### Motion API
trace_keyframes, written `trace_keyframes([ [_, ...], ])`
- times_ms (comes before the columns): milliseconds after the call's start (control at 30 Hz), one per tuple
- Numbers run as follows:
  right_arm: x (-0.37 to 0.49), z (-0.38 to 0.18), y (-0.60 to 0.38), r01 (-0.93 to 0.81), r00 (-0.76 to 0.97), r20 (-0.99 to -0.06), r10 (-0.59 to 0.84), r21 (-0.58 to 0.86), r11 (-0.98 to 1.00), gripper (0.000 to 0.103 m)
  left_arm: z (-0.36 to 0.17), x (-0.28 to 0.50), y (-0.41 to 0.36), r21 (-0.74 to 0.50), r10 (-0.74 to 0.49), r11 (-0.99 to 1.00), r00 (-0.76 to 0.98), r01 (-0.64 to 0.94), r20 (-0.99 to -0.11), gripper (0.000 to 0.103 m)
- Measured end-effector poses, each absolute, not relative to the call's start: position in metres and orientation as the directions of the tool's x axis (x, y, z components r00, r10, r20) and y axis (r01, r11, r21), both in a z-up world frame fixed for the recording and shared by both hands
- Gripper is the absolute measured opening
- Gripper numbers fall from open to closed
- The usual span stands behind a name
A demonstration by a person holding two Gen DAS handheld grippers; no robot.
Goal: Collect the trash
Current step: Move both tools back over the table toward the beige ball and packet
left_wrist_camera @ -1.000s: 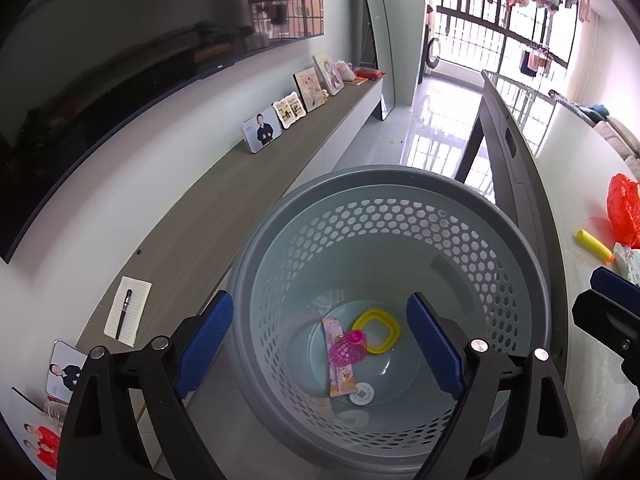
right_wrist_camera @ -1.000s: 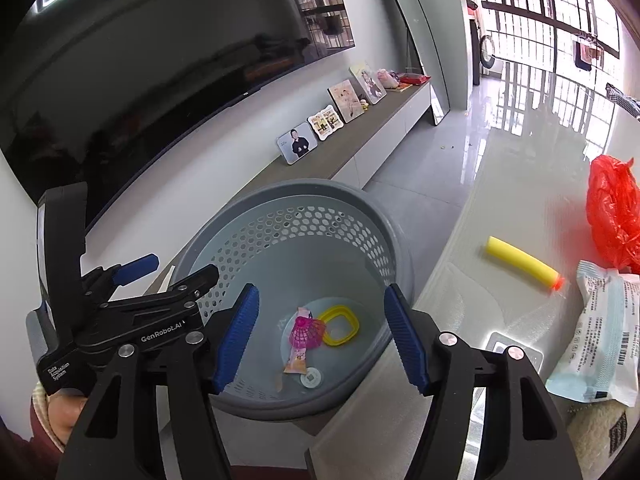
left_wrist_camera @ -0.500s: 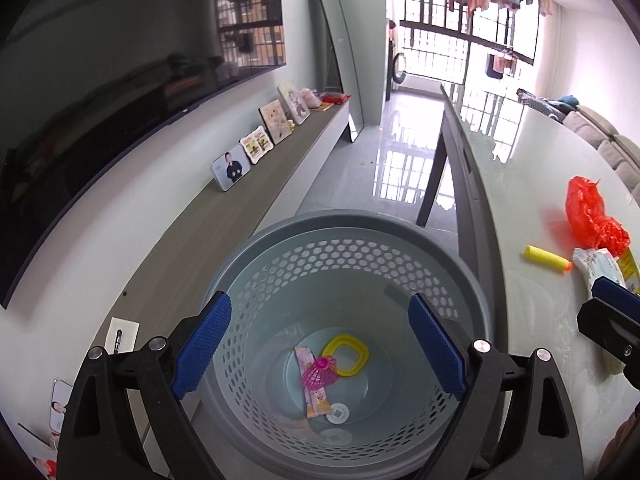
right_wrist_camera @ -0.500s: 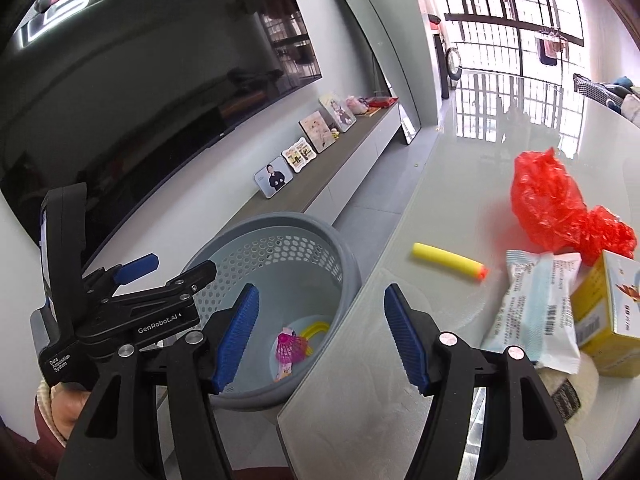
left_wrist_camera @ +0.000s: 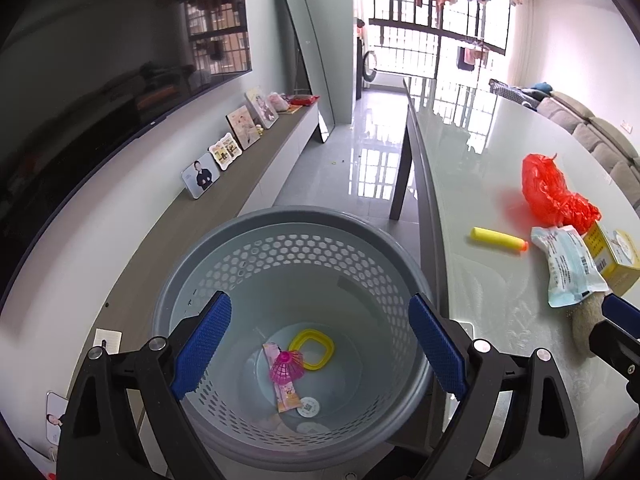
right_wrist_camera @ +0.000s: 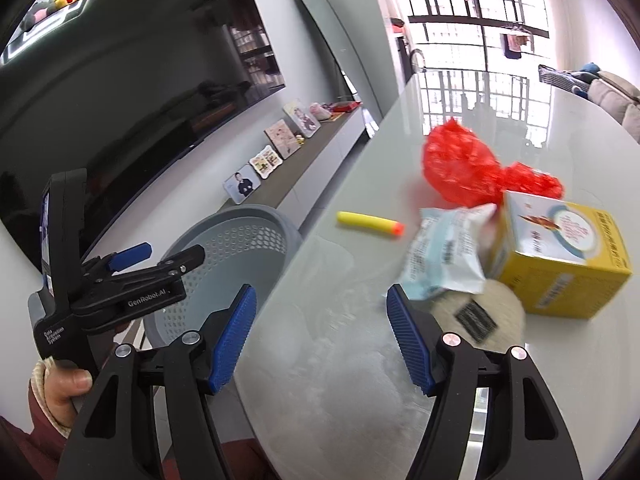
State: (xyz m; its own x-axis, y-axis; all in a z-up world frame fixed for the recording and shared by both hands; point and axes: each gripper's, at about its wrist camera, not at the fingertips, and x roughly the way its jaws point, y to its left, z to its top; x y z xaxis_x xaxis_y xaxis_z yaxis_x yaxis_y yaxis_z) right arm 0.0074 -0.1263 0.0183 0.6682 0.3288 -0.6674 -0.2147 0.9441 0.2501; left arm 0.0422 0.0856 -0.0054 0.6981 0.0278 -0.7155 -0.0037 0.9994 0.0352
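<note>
right claw (right_wrist_camera: 320, 334) empty, jaws opening over the counter (right_wrist_camera: 360, 360): best to centre on the blue-white packet (right_wrist_camera: 444, 256) before closing; left claw (left_wrist_camera: 318, 350) wide, empty above bin (left_wrist_camera: 280, 220).

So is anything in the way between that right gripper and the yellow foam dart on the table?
Nothing visible is. The right gripper, its jaws opening and empty, hangs over bare table. The yellow foam dart lies alone beyond it; the blue-white packet and yellow box sit off to the right.
</note>
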Motion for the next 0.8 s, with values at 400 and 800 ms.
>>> trace_keyframes([
  [400, -0.015, 0.004, -0.187, -0.034, 0.681, -0.710, 0.179, 0.214, 0.976, 0.065, -0.012, 0.038, 0.056, 0.013, -0.039, 0.997, 0.684, 0.070, -0.728, 0.089],
  [800, -0.007, -0.015, -0.209, 0.025, 0.653, -0.740, 0.161, 0.233, 0.972, 0.065, -0.020, 0.038, 0.027, 0.005, -0.090, 0.990, 0.661, 0.141, -0.745, 0.089],
])
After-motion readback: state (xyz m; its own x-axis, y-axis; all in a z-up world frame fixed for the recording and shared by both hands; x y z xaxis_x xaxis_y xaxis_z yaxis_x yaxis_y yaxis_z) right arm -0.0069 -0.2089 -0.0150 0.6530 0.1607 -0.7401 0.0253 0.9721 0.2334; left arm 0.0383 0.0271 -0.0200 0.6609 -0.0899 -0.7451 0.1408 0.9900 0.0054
